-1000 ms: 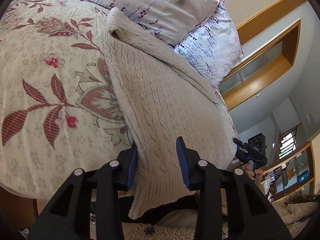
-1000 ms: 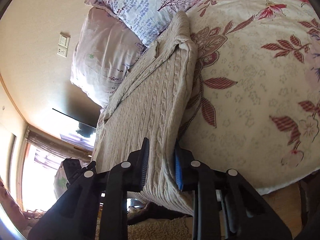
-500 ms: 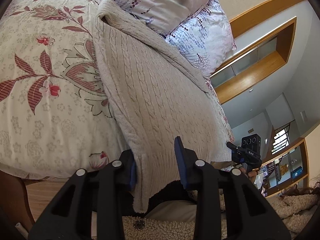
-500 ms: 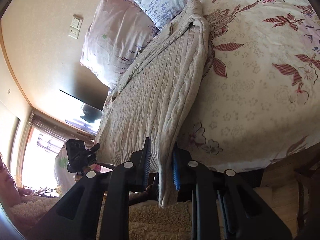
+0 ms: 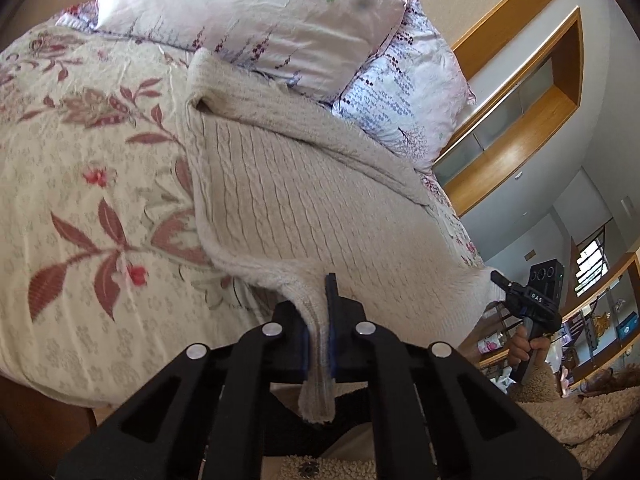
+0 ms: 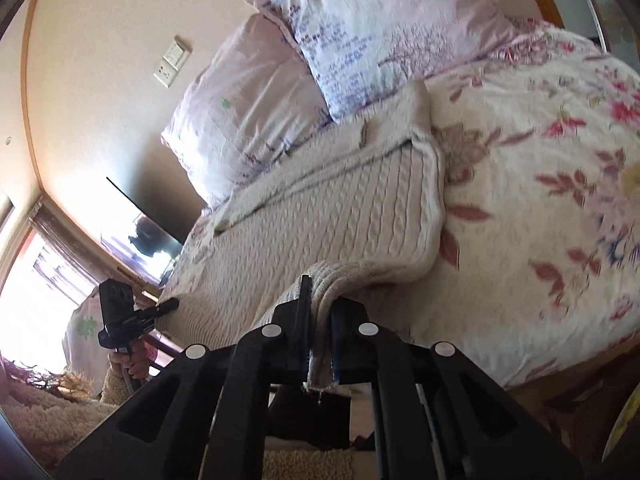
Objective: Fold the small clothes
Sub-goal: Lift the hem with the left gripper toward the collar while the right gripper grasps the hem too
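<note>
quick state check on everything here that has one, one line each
left tongs: shut on the sweater's near hem
right tongs: shut on the sweater's near hem
sweater: lying lengthwise on the bed, near edge pinched up at two corners
pillows: stacked at the headboard, overlapping

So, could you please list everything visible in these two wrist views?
knit sweater: one, cream, flat on the bed, near hem pinched at two corners
bedspread: one, cream with red flowers, under the sweater
pillows: two, pale pink and white with purple print, at the headboard
wall switch plate: one, white, on the beige wall
left tongs: black, blue pads, shut on the sweater hem
right tongs: black, shut on the hem
</note>
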`<state>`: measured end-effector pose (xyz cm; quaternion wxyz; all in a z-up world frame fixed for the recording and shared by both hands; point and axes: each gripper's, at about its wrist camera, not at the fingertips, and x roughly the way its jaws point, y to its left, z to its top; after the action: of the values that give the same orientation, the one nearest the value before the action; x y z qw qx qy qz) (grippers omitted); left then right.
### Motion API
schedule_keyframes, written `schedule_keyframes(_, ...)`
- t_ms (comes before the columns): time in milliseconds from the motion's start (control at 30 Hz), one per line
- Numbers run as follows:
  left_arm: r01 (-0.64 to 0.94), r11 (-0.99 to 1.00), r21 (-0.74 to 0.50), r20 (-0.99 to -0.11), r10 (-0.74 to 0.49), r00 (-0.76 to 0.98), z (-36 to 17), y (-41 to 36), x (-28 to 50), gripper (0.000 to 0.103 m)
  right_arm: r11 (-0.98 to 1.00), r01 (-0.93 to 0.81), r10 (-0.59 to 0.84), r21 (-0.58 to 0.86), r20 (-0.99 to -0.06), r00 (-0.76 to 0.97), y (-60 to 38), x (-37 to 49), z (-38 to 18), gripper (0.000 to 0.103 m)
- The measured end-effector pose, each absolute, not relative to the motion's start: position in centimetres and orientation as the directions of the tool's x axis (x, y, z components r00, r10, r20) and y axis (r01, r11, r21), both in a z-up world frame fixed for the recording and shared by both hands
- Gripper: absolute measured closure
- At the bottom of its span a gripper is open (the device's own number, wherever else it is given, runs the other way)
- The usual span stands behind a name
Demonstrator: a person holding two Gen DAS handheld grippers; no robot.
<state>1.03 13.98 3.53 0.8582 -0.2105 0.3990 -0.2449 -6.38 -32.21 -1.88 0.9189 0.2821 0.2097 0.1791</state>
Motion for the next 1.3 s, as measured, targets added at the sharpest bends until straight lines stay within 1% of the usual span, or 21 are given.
schedule_keyframes(167,0.230,0.859,-0.458,-0.577,-0.483,0.659,6.5,14.3,4.4,0.097,0.863,-0.174,0.295,0.474,-0.194,0.936,-32.0,-4.8,1.7,0.095)
schedule_keyframes(267,0.193,0.869,-0.456,-0.554,-0.447,0.702,8.0,14.7,7.6,0.097,0.902,-0.139,0.212,0.408,-0.139,0.967,-31.5,-3.3,3.9,0.096)
schedule_keyframes(367,0.169,0.875,-0.453,-0.538,-0.420,0.731,9.2,14.7,11.1,0.097,0.924,-0.095,0.149,0.371,-0.120,0.981,-31.3,-1.0,5.8,0.096)
schedule_keyframes(500,0.136,0.889,-0.437,-0.537,-0.380,0.753,10.0,13.9,16.2,0.097,0.922,-0.062,0.113,0.382,-0.111,0.987,-31.9,3.3,7.6,0.096)
schedule_keyframes(567,0.108,0.886,-0.452,-0.543,-0.369,0.754,9.7,13.9,19.1,0.097,0.915,-0.050,0.109,0.401,-0.125,0.986,-32.2,5.8,7.9,0.095)
schedule_keyframes(633,0.072,0.878,-0.473,-0.559,-0.363,0.746,8.9,14.1,22.0,0.097,0.902,-0.027,0.107,0.431,-0.163,0.981,-33.1,8.8,7.5,0.095)
schedule_keyframes(767,0.000,0.865,-0.502,-0.626,-0.364,0.690,5.6,13.8,27.1,0.097,0.861,0.057,0.113,0.505,-0.300,0.947,-34.9,14.9,5.2,0.095)
schedule_keyframes(833,-0.033,0.857,-0.514,-0.655,-0.368,0.660,4.0,13.6,28.7,0.097,0.829,0.094,0.129,0.552,-0.352,0.927,-35.9,16.9,3.8,0.095)
schedule_keyframes(1100,-0.068,0.778,-0.625,-0.630,-0.451,0.633,1.8,14.0,31.3,0.096,0.726,0.156,0.185,0.670,-0.408,0.894,-38.2,21.4,2.9,0.094)
schedule_keyframes(1133,-0.075,0.762,-0.644,-0.622,-0.464,0.630,1.6,14.0,31.4,0.095,0.706,0.153,0.201,0.692,-0.402,0.893,-38.4,21.9,2.8,0.091)
schedule_keyframes(1167,-0.084,0.747,-0.660,-0.615,-0.473,0.631,1.5,14.1,31.5,0.091,0.691,0.149,0.216,0.708,-0.398,0.892,-38.5,22.3,2.8,0.078)
schedule_keyframes(1200,-0.085,0.729,-0.679,-0.602,-0.488,0.632,1.4,14.1,31.6,0.083,0.675,0.139,0.232,0.724,-0.389,0.892,-38.5,22.6,2.9,0.068)
schedule_keyframes(1233,-0.083,0.713,-0.696,-0.588,-0.501,0.635,1.4,14.2,31.7,0.079,0.663,0.121,0.246,0.739,-0.368,0.897,-38.4,22.6,3.0,0.054)
schedule_keyframes(1267,-0.084,0.702,-0.707,-0.577,-0.505,0.642,1.5,14.4,31.6,0.072,0.661,0.106,0.249,0.743,-0.350,0.903,-38.3,22.6,3.2,0.046)
schedule_keyframes(1300,-0.082,0.693,-0.716,-0.565,-0.506,0.651,1.7,14.6,31.5,0.065,0.672,0.099,0.240,0.734,-0.342,0.909,-38.0,22.4,3.5,0.044)
